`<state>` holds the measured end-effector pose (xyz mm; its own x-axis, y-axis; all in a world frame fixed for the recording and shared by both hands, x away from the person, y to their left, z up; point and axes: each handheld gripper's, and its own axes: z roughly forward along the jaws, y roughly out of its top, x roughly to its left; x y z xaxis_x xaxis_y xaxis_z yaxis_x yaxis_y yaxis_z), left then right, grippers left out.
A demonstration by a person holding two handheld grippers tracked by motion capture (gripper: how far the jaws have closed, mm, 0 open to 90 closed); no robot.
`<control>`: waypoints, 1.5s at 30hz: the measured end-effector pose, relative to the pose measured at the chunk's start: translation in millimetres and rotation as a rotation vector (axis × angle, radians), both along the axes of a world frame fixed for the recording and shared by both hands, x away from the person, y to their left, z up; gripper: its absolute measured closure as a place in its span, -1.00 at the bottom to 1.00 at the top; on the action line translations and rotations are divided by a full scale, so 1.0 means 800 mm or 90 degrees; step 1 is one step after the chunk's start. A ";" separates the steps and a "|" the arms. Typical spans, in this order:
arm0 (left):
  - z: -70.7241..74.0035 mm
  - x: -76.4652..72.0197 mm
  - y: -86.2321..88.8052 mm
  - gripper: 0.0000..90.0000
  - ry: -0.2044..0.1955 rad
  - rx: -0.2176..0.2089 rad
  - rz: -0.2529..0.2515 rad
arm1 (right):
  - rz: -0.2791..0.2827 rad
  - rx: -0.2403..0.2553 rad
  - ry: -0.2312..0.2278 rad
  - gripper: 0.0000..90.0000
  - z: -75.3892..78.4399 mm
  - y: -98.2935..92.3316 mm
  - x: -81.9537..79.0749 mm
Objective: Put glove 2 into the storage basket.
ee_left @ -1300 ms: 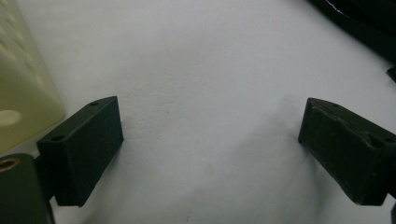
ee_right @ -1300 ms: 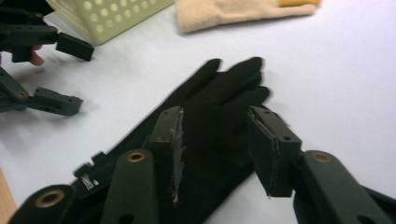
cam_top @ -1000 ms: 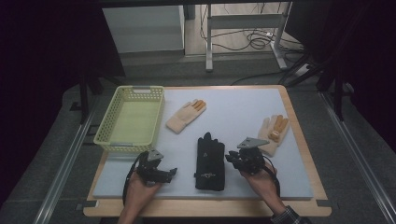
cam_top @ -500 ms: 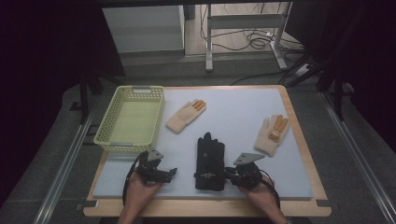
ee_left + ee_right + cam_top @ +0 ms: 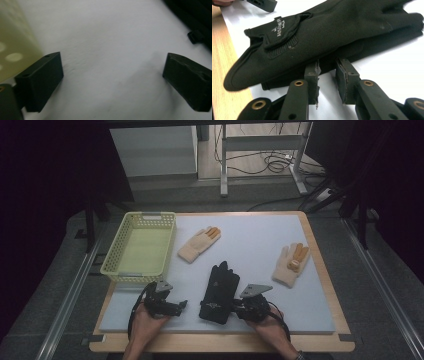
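Right gripper (image 5: 327, 68), jaws nearly closed with a narrow gap, meets the near edge of the black glove (image 5: 332, 32) lying centre-front on the white mat (image 5: 260, 245). Left gripper (image 5: 112, 77) rests beside the glove, jaws spread wide over bare mat.

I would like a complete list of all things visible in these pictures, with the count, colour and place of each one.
basket: one, pale yellow-green plastic, empty, at the left edge of the mat
beige gloves: two, cream with orange fingers; one right of the basket, one near the mat's right side
black gloves: apparently a stacked pair, black, front centre of the mat
mat: one, light grey, covering the table
table: one, wooden, its border showing round the mat
left gripper: one, black, jaws open over bare mat left of the black gloves
right gripper: one, black, jaws narrowly apart at the black gloves' edge
hands: two, at the near edge, one behind each gripper
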<state>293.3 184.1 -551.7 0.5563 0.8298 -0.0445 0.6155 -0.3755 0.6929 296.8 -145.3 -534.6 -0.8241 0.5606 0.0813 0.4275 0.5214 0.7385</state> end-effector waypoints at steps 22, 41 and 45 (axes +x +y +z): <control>-0.001 0.001 0.005 -0.95 0.001 -0.001 -0.002 | 0.010 -0.018 -0.030 0.48 -0.003 0.042 0.017; -0.001 0.000 0.005 -0.95 0.000 -0.003 0.000 | 0.007 -0.032 -0.042 0.26 0.001 0.044 0.022; -0.001 0.000 0.005 -0.94 0.002 -0.004 0.001 | -0.002 -0.034 -0.052 0.17 0.008 0.029 0.024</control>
<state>293.6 188.0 -552.5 0.5554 0.8300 -0.0515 0.6177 -0.3703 0.6937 315.7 -122.2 -528.1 -0.8246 0.5654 -0.0170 0.3686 0.5599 0.7420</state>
